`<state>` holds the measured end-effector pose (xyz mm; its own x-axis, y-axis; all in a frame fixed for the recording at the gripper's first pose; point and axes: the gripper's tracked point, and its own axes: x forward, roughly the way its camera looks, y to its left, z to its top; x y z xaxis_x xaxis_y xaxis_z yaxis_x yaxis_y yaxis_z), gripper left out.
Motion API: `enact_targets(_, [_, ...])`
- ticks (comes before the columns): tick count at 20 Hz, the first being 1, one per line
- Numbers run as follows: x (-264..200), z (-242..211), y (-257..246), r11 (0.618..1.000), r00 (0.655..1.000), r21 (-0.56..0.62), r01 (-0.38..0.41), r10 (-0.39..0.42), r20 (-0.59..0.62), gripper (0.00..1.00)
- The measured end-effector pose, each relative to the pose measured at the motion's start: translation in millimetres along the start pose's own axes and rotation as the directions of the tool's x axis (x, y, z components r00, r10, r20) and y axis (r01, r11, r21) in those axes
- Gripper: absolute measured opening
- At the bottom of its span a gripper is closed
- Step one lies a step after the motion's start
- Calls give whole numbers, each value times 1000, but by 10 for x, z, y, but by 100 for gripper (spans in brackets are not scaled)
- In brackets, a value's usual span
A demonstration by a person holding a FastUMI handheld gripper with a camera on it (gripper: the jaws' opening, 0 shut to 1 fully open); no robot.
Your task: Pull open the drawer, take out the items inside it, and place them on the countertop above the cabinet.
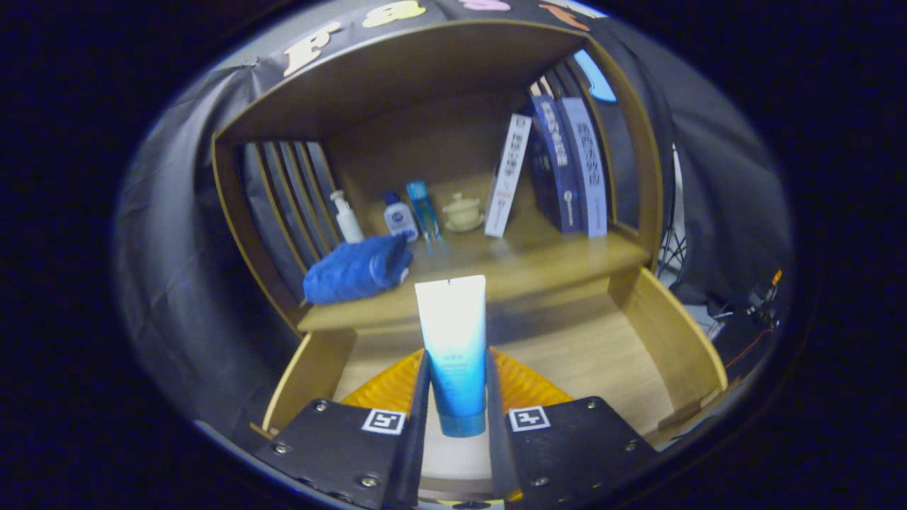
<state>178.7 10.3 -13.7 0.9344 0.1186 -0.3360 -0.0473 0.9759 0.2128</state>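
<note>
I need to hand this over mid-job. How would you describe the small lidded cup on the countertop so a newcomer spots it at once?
Start at the wooden countertop beyond the open drawer, above the tube the gripper is shut on. Along the back stands a row of bottles, then leaning books. The cream lidded cup sits between them, the only squat, rounded piece there.

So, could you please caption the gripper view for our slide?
Gripper shut on blue-and-white tube above the open drawer, facing the countertop.

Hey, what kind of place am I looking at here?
Likely a mock home corner: a wooden cabinet with books and toiletry bottles on its countertop, open drawer below; the gripper holds a tube.
</note>
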Motion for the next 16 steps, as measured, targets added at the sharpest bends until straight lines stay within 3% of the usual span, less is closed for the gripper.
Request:
enact_targets(8, [274, 784, 239, 998, 986, -63, -31, 40, 159, 38])
enact_targets(16, [1147, 367, 128, 996, 996, -73, 50, -44, 77, 39])
